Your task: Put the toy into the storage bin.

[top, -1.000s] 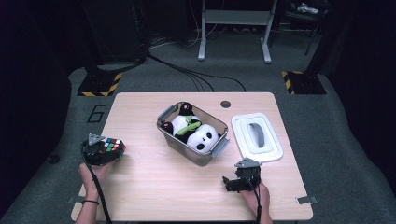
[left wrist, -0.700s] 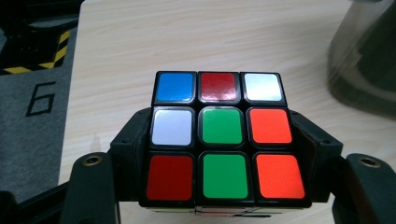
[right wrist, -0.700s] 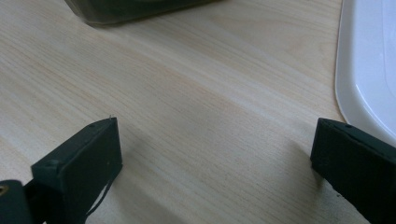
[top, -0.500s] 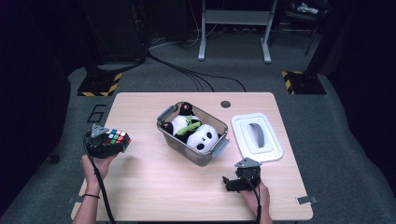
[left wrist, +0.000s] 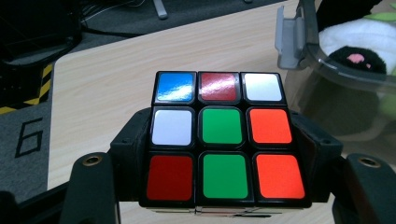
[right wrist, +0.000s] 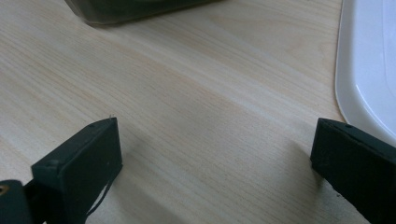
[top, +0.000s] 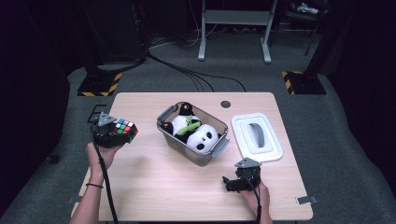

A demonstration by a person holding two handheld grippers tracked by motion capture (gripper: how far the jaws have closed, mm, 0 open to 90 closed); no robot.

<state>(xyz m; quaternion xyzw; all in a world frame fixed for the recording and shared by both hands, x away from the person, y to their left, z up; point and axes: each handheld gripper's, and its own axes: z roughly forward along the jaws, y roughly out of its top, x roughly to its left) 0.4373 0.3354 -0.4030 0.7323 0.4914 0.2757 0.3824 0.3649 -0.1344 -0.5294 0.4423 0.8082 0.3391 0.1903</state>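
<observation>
From the high view I see my left gripper (top: 113, 135) pinching the puzzle cube (top: 122, 127) over the left part of the table (top: 154, 186), just short of the clear bin (top: 173, 140) that holds the plush panda (top: 201, 136); the white lid (top: 257, 136) lies to the right of the bin, and my right gripper (top: 232, 183) rests low near the front edge, holding nothing. I judge the cube light, rigid and not fragile, but its glossy stickers and smooth plastic look slippery, so flat opposite faces are the place to clamp, never edges or corners. In the left gripper view the cube (left wrist: 223, 140) sits squarely between the two black jaws, which press on its left and right sides around the lower two rows (a good hold, I think, though a layer could twist if squeezed off-centre); the top face shows blue, red and white squares above white, green, orange and red, green, orange. The only writing I can read is a "6" (left wrist: 28, 142) marked on the grey floor beside the table; I find no brand on the cube or bin. In the right gripper view the jaws stand spread wide over bare wood, the lid's rim (right wrist: 355, 79) at right and the bin's base (right wrist: 126, 9) at the top.
</observation>
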